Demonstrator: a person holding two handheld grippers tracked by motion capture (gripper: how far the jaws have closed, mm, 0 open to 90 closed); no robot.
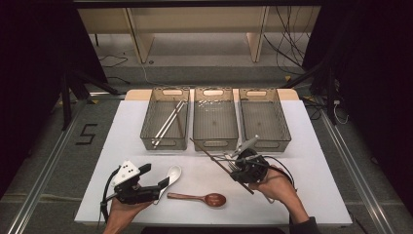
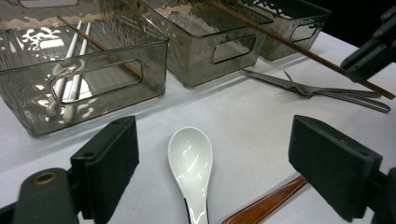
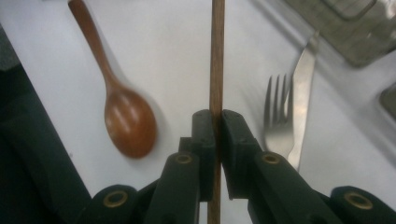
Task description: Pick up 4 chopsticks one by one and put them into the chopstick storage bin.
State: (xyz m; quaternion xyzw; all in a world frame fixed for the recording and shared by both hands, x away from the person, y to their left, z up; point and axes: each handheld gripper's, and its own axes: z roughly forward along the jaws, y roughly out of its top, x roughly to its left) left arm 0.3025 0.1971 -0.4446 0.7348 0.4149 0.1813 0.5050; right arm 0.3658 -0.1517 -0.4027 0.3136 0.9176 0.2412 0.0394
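Note:
My right gripper is shut on a brown wooden chopstick, held a little above the table. In the high view the chopstick slants from that gripper toward the middle bin. My left gripper stands open at the near left of the table. A white ceramic spoon lies on the table between its jaws, untouched. A wooden spoon lies near the front edge. A metal fork and knife lie side by side beside the right gripper.
Three clear grey bins stand in a row at the back of the white table. The left bin holds white chopsticks and a brown one. The middle bin and right bin look empty.

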